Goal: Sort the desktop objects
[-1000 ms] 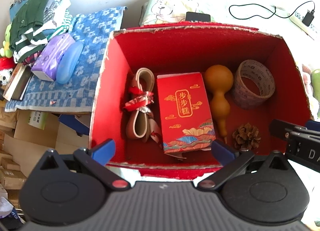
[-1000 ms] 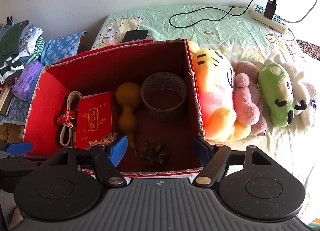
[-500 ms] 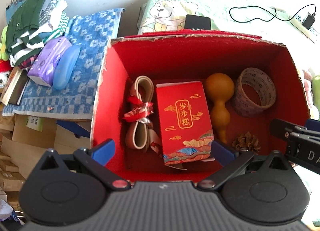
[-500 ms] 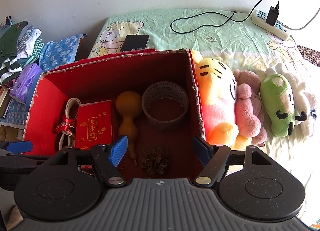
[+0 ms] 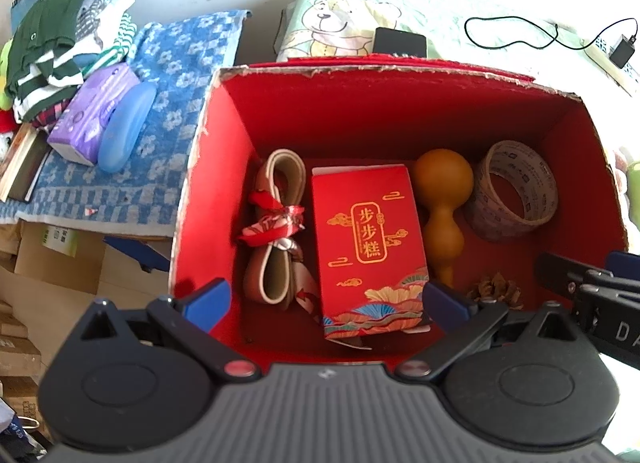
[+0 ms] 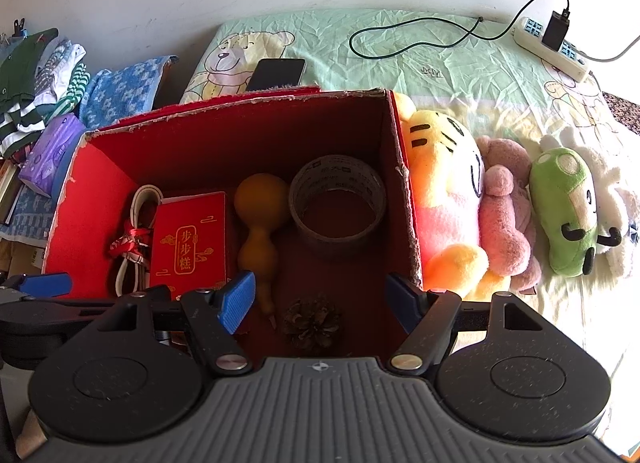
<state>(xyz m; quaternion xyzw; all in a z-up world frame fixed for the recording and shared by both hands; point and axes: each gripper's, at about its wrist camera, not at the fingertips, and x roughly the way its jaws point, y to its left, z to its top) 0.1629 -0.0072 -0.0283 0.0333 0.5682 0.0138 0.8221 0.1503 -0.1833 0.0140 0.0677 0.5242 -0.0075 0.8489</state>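
A red cardboard box stands open on the bed. Inside lie a folded belt tied with a red ribbon, a red gift packet, a tan gourd, a tape roll and a pine cone. My left gripper is open and empty above the box's near edge. My right gripper is open and empty over the pine cone.
Plush toys lie right of the box. A phone, a cable and a power strip lie behind. Left are a blue towel, a tissue pack, a blue case and folded clothes.
Both grippers have drawn back and up from the box, so more of the bed and box shows. Nothing in the box has moved.
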